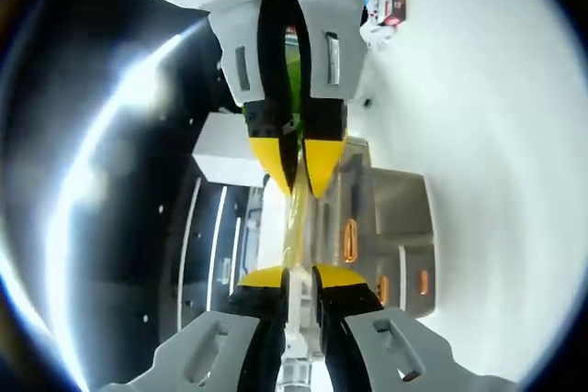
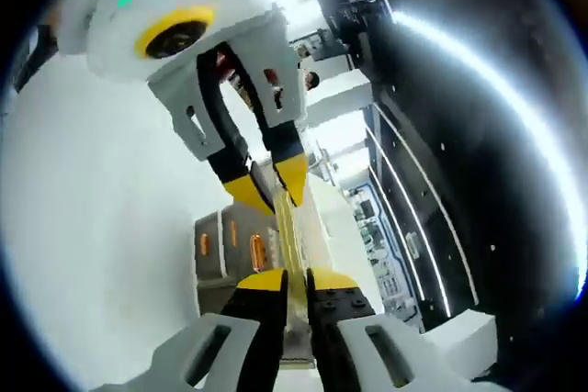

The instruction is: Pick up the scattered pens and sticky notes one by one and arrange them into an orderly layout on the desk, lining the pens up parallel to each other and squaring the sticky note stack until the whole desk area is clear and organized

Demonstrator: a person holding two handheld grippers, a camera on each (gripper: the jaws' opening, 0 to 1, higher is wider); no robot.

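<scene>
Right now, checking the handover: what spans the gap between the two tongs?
A pale yellow pen, in both views, each end pinched in shut tongs.

Thin yellowish item [image 1: 296, 218] between both grippers' tips: blurred, pen or not unclear. Background cabinets [image 1: 386, 227] blurred, labels unreadable.

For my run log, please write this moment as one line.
left gripper: shut on pale pen | right gripper: shut on pen, opposite end | pose: grippers facing, tip to tip
</scene>
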